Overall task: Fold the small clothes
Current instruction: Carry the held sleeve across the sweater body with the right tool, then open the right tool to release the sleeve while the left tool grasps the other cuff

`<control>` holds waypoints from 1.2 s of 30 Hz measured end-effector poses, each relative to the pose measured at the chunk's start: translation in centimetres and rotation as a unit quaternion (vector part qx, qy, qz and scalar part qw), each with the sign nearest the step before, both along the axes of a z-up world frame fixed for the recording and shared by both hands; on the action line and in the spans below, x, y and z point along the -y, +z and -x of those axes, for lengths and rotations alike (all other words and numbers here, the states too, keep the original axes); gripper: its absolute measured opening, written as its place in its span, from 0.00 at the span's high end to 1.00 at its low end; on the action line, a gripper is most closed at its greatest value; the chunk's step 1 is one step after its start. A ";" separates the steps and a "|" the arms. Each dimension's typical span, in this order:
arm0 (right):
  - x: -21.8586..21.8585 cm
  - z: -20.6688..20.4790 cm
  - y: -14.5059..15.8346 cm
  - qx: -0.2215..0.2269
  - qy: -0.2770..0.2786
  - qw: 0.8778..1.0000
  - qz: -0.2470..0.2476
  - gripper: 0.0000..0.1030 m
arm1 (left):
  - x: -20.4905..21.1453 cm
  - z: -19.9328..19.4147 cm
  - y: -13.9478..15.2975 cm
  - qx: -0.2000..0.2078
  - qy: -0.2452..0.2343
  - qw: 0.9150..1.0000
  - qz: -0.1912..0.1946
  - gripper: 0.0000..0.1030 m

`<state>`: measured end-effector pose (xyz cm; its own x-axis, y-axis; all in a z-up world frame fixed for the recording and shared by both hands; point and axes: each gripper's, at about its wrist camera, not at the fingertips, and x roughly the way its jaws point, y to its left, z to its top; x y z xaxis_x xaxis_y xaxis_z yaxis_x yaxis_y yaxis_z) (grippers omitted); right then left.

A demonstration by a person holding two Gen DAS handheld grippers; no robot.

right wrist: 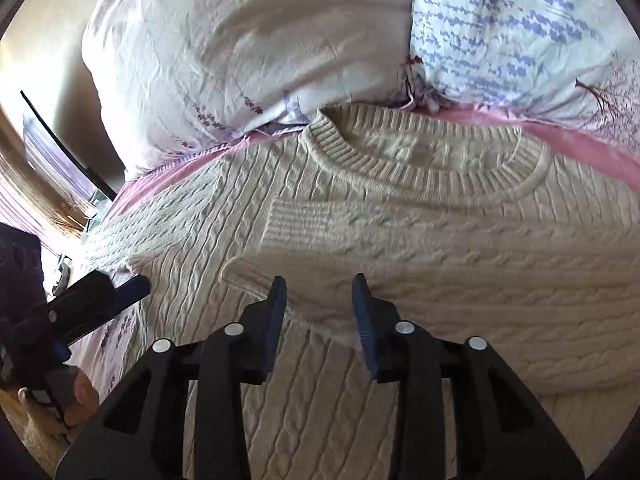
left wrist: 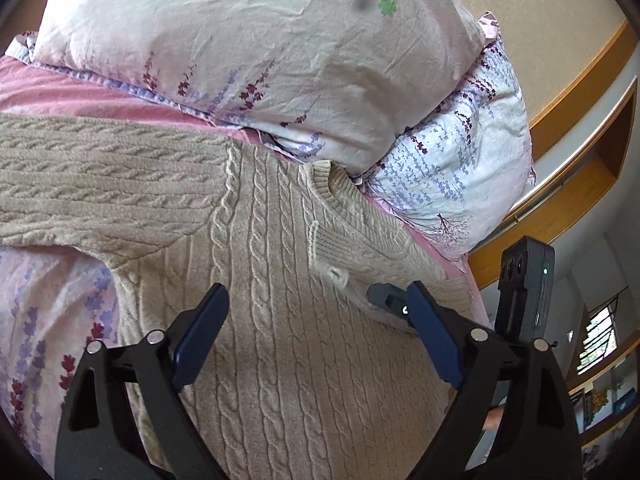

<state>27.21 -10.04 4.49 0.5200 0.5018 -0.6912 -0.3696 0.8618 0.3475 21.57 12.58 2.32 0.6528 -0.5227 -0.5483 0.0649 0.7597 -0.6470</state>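
A beige cable-knit sweater [left wrist: 272, 248] lies flat on the bed, its ribbed neck [right wrist: 432, 168] toward the pillows. One sleeve [left wrist: 92, 176] stretches out to the left. The other sleeve [right wrist: 460, 256] is folded across the chest, its ribbed cuff [right wrist: 304, 224] near the middle. My left gripper [left wrist: 316, 304] is open and empty over the sweater's body. My right gripper [right wrist: 320, 292] is open, its fingers a small way apart just above the folded sleeve's edge, holding nothing. It also shows in the left wrist view [left wrist: 390, 300], and the left gripper shows in the right wrist view [right wrist: 100, 296].
Two floral pillows [left wrist: 260, 40] [left wrist: 460, 160] are stacked at the head of the bed, just beyond the sweater's neck. A pink sheet [right wrist: 568, 140] and a floral cover [left wrist: 40, 312] lie under the sweater. A wooden headboard [left wrist: 576, 92] is behind them.
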 end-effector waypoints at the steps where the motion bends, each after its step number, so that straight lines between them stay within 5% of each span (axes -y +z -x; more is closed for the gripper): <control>1: 1.2 0.7 0.1 0.002 -0.010 1.000 -0.015 0.61 | 0.2 -0.4 -0.3 -0.010 -0.003 1.000 0.009 0.17; 5: 9.2 2.8 0.3 -0.033 -0.102 0.987 -0.120 0.61 | 1.5 -2.2 -1.5 -0.050 -0.020 0.998 0.044 0.32; 9: 17.9 4.1 -1.7 -0.088 -0.221 0.948 -0.212 0.62 | 3.6 -3.7 -2.3 -0.081 -0.037 0.995 0.053 0.44; 12: 22.5 4.6 -3.3 -0.098 -0.291 0.921 -0.241 0.62 | 4.8 -4.5 -2.6 -0.096 -0.033 0.994 0.034 0.47; 18: 25.5 4.1 -5.1 -0.106 -0.334 0.901 -0.255 0.71 | 5.7 -5.8 -3.2 -0.112 -0.016 0.993 0.015 0.66; 22: 25.8 4.1 -4.7 -0.086 -0.341 0.902 -0.250 0.72 | 5.6 -6.4 -3.6 -0.119 -0.008 0.993 0.020 0.82; 24: 26.0 3.8 -4.6 -0.077 -0.342 0.903 -0.248 0.85 | 5.7 -7.0 -3.8 -0.122 -0.011 0.992 0.022 0.91; 30: 24.1 4.9 -1.8 0.002 -0.304 0.922 -0.241 0.90 | 4.0 -6.6 -0.9 -0.053 0.000 0.999 0.010 0.93; 33: 23.0 4.7 -3.4 -0.029 -0.295 0.929 -0.222 0.90 | 2.7 -6.3 -0.4 -0.037 0.018 0.999 -0.024 0.93; 36: 22.5 4.3 -5.7 -0.068 -0.309 0.924 -0.217 0.90 | 2.1 -6.5 -2.1 -0.068 0.018 0.997 -0.032 0.93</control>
